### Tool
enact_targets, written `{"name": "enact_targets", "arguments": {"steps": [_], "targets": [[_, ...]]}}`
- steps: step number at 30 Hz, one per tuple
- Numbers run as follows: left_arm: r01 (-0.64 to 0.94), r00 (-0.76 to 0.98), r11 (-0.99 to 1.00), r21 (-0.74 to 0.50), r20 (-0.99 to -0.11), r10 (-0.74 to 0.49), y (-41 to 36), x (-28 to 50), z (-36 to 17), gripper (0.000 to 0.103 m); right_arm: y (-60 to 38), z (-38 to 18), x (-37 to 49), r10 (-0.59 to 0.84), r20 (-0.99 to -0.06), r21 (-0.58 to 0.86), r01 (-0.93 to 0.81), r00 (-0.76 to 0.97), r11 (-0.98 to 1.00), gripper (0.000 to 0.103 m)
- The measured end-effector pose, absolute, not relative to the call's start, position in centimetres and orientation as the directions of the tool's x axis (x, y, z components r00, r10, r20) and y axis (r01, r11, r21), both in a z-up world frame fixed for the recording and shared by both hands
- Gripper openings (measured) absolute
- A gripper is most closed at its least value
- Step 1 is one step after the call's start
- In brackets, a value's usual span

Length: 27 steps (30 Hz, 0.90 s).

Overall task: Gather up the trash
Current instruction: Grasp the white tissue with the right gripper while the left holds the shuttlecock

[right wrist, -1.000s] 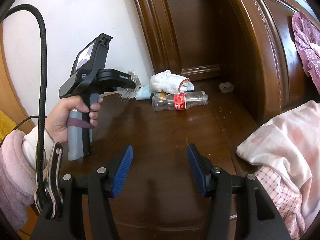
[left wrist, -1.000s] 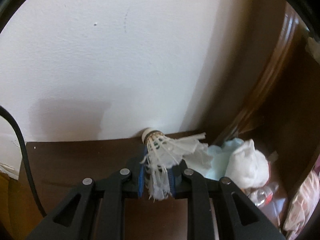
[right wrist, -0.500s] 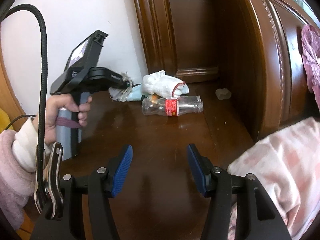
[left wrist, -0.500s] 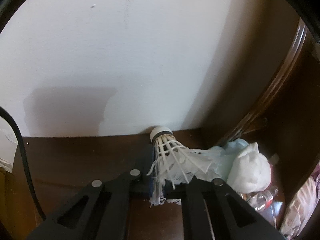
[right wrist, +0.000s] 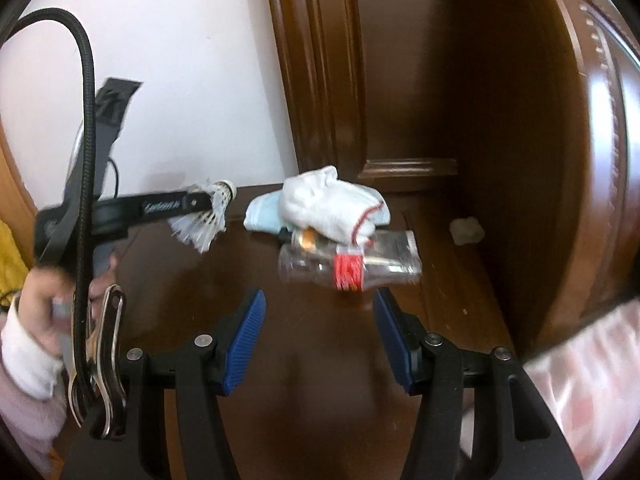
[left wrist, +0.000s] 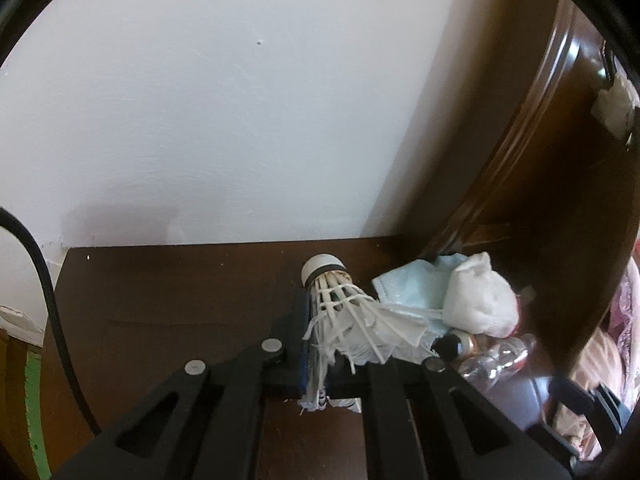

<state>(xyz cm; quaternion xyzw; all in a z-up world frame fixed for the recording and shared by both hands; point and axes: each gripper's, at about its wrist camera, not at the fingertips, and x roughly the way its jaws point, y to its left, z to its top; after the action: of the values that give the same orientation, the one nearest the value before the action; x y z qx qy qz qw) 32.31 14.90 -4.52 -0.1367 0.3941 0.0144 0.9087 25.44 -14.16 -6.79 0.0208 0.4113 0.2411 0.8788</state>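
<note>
Pinching one shuttlecock (left wrist: pixel 352 320) beside one bottle (right wrist: pixel 352 268), one sock (right wrist: pixel 332 208).

Left tool (left wrist: pixel 320 344) clamped, right tool (right wrist: pixel 318 332) parted.
Left hand (right wrist: pixel 44 304) grips its handle; right pads (right wrist: pixel 245 338) hold nothing between them.

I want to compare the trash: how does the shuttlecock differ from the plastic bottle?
The shuttlecock is white, feathered and frayed; the plastic bottle is clear with a red label. The shuttlecock is clamped in the left claw; the bottle lies on the wooden surface, ungripped.
</note>
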Motion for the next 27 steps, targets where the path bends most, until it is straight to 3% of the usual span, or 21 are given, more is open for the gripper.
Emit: {"name": "enact_targets", "arguments": {"steps": [21,27], "targets": [[-0.161,0.694,0.951,-0.266,-0.715,-0.083,13.9,30.9,-4.8,0.004,-9.4,-8.0,34.0,0.366,-0.774,0.202,-0.347,0.517,0.916,0.059],[-0.157,0.695,0.95,-0.269,-0.713,-0.087,13.7,30.5,-4.4,0.004,-8.7,-8.0,33.7,0.36,-0.77,0.188,-0.353,0.526,0.917,0.035]]}}
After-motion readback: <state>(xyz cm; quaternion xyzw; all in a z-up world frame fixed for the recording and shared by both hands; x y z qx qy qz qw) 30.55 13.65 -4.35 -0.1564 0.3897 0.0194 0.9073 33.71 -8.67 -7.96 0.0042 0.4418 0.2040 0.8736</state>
